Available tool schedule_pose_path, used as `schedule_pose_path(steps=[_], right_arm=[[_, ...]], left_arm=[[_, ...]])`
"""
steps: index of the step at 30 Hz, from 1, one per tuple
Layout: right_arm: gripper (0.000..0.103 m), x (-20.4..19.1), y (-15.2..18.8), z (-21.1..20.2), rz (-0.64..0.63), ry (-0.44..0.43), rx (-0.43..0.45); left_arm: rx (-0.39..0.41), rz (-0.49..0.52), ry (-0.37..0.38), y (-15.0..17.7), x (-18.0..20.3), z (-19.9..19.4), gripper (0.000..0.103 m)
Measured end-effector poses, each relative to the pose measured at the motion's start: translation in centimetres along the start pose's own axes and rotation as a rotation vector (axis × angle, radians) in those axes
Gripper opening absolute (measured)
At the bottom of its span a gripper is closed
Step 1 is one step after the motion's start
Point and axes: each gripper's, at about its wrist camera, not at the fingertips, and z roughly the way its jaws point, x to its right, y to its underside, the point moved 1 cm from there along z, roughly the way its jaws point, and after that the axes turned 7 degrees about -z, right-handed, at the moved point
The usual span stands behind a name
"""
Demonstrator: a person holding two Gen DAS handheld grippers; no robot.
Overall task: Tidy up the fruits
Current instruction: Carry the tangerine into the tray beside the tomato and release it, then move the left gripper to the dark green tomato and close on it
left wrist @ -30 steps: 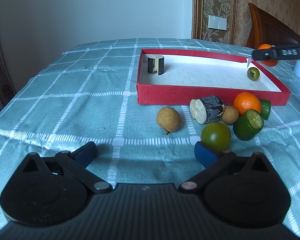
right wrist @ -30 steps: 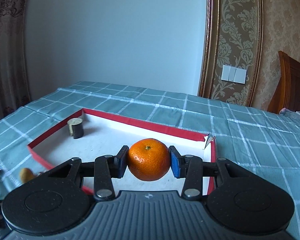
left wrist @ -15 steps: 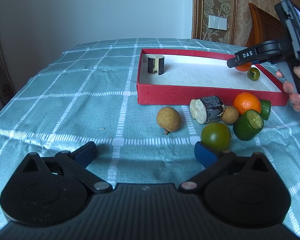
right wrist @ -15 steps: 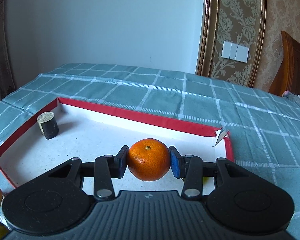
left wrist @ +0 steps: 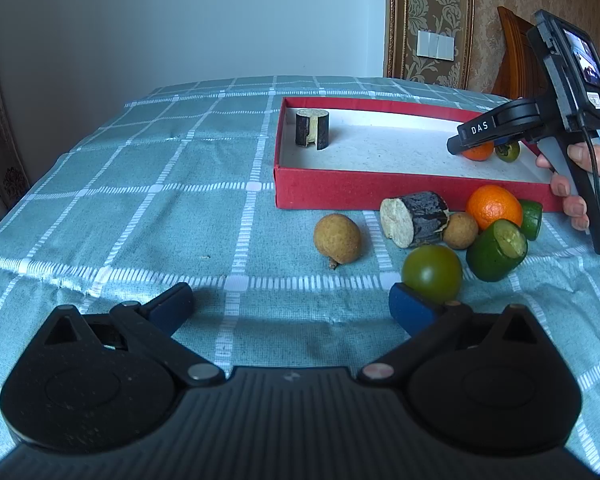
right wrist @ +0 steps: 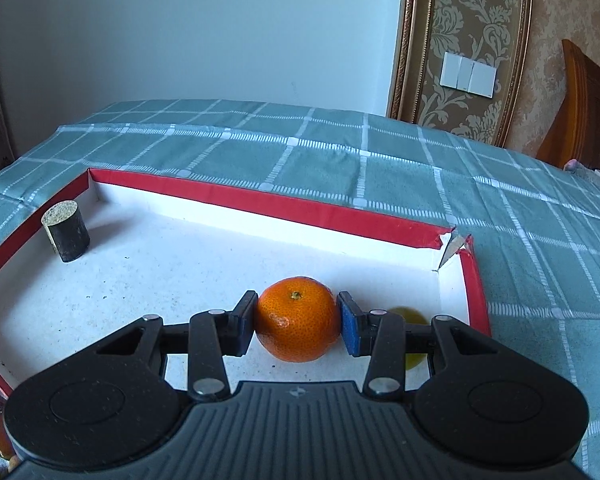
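Observation:
My right gripper [right wrist: 298, 325] is shut on an orange tangerine [right wrist: 297, 324] and holds it low inside the red tray [right wrist: 268, 200], near its right end. A small green fruit [right wrist: 406, 314] lies just right of it, half hidden by a finger. From the left wrist view, the right gripper [left wrist: 476, 148] and its tangerine [left wrist: 477, 151] sit beside that green fruit [left wrist: 507, 150]. My left gripper [left wrist: 290, 306] hovers open over the cloth with nothing between its fingers. A green tomato [left wrist: 433, 273] lies just ahead of its right fingertip.
In front of the tray [left wrist: 380, 190] lie a brown round fruit [left wrist: 337, 239], a dark cut stick [left wrist: 415, 219], a smaller brown fruit [left wrist: 460, 230], a second tangerine [left wrist: 494, 207] and green cut pieces [left wrist: 497, 250]. A dark cut cylinder [left wrist: 312, 128] stands inside the tray's left end.
My right gripper has carried the tangerine leftward and down into the tray, close to the small green fruit. The left gripper has stayed still.

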Motion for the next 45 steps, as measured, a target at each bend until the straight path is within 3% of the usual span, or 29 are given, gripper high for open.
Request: schedule_pose_path(steps=[11, 18, 27, 35, 45], right_arm=[[0.042, 0.6, 0.3, -0.3, 0.021, -0.026, 0.005], [0.048, 0.6, 1.1, -1.3, 0.028, -0.03, 0.024], [0.068, 2.0, 3.0, -6.3, 0.062, 0.005, 0.131], [0.069, 3.5, 6.2, -10.8, 0.092, 0.039, 0.191], [0.07, 5.0, 9.7, -13.1, 0.108, 0.047, 0.143]], left_arm=[[0.0, 0.0, 0.0, 0.0, 0.0, 0.0, 0.103], [0.0, 0.0, 0.0, 0.0, 0.0, 0.0, 0.103], [0.0, 0.0, 0.0, 0.0, 0.0, 0.0, 0.103], [0.0, -0.001, 0.001, 0.0, 0.0, 0.0, 0.103], [0.0, -0.001, 0.001, 0.0, -0.1, 0.0, 0.103]])
